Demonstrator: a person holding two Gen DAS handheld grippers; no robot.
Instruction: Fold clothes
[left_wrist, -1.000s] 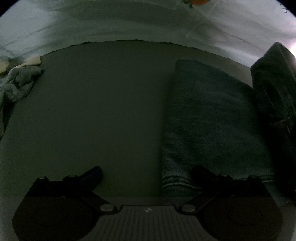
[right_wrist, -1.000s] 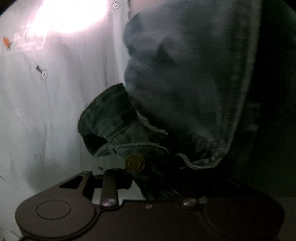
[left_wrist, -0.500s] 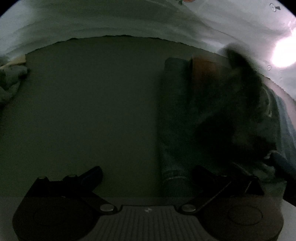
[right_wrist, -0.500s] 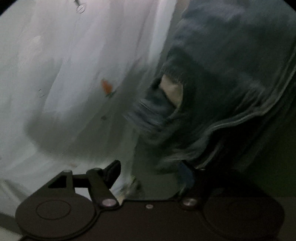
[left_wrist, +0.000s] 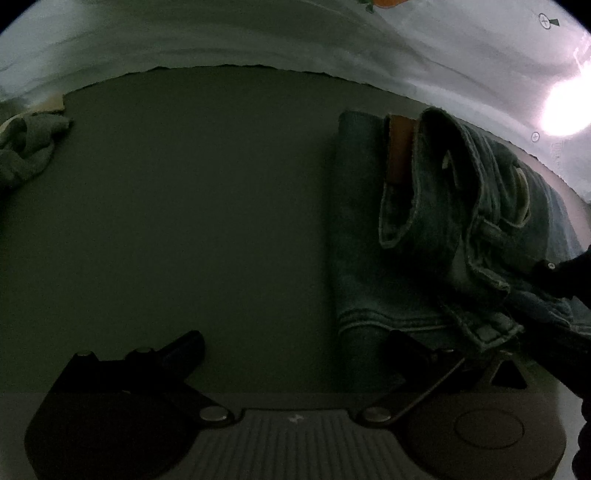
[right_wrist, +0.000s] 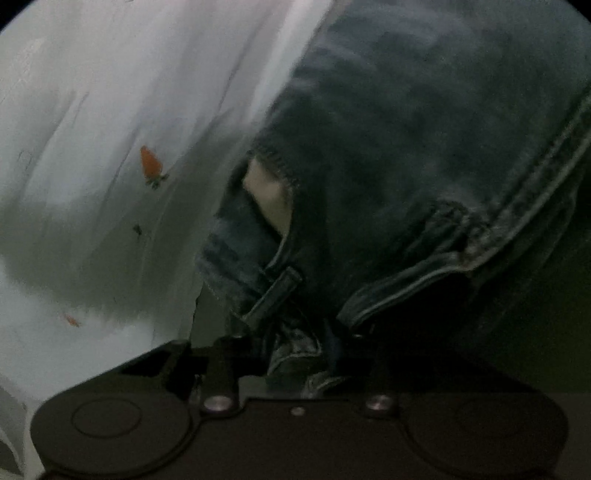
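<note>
Jeans (left_wrist: 424, 236) lie part-folded at the tabletop's (left_wrist: 203, 206) right. Your right gripper's (right_wrist: 295, 354) jaws are closing on waistband denim; left gripper (left_wrist: 291, 350) jaws stand spread, empty. Carry the waistband over squarely, edges aligned.

Left wrist view looks steeply down onto the bench (left_wrist: 207, 206); right wrist view sits close against the jeans (right_wrist: 424, 155), which both views share.
</note>
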